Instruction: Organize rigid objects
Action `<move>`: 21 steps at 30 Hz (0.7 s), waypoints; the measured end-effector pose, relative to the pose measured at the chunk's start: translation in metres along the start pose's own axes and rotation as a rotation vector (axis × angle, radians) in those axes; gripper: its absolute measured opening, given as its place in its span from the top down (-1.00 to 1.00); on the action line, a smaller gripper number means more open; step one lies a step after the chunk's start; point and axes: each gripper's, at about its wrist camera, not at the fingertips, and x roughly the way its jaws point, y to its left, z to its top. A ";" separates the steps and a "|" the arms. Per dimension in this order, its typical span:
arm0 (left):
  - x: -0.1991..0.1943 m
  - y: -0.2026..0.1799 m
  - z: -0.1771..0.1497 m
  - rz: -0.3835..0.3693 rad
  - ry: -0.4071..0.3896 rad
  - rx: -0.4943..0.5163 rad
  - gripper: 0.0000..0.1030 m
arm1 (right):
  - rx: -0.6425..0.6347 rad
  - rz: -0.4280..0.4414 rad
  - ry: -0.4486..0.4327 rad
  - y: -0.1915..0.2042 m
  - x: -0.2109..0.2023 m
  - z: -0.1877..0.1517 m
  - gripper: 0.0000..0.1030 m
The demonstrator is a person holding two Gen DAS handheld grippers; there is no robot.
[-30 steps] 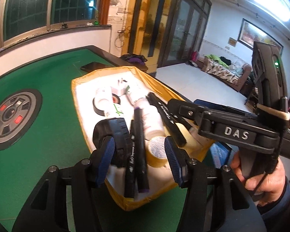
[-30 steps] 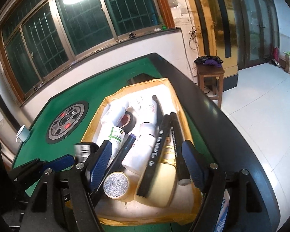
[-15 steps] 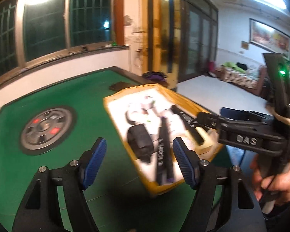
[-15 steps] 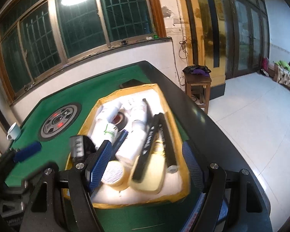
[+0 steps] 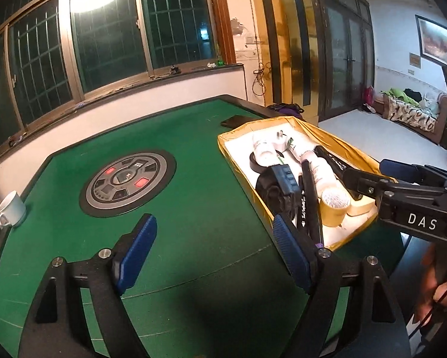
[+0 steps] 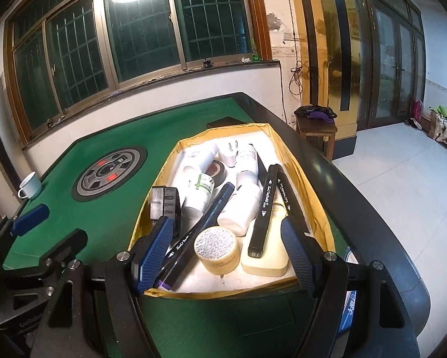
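A yellow-edged tray on the green table holds white bottles, black markers, a roll of tan tape, a cream block, black tape and a black clip-like device at its left edge. My left gripper is open and empty over the green felt, left of the tray. My right gripper is open and empty, just above the tray's near end.
A round grey control panel sits in the middle of the green table. A white mug stands at the left edge. A dark flat object lies beyond the tray. The table's dark rim runs along the right.
My left gripper let go of the black device in the tray, opened wide and pulled back to the left over the felt. My right gripper drew back slightly.
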 end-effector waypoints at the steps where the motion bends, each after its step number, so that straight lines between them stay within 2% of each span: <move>1: -0.001 0.000 -0.001 0.005 -0.004 0.002 -0.56 | 0.000 0.000 -0.001 0.000 0.000 0.000 -0.37; 5: -0.004 0.000 -0.003 0.014 -0.021 -0.014 -0.56 | -0.007 -0.022 -0.007 0.004 -0.003 -0.004 -0.40; 7: -0.002 -0.001 -0.005 0.006 -0.010 -0.022 -0.56 | 0.002 -0.042 -0.010 0.005 -0.005 -0.009 -0.56; 11: 0.000 -0.008 -0.009 0.029 -0.001 0.007 -0.56 | 0.037 -0.059 -0.038 0.004 -0.010 -0.019 -0.57; 17: -0.001 -0.011 -0.009 0.028 0.006 0.013 -0.56 | -0.011 -0.093 -0.052 0.016 -0.013 -0.026 -0.64; 21: 0.000 -0.011 -0.009 0.032 0.017 0.014 -0.56 | 0.004 -0.078 -0.065 0.013 -0.014 -0.023 -0.68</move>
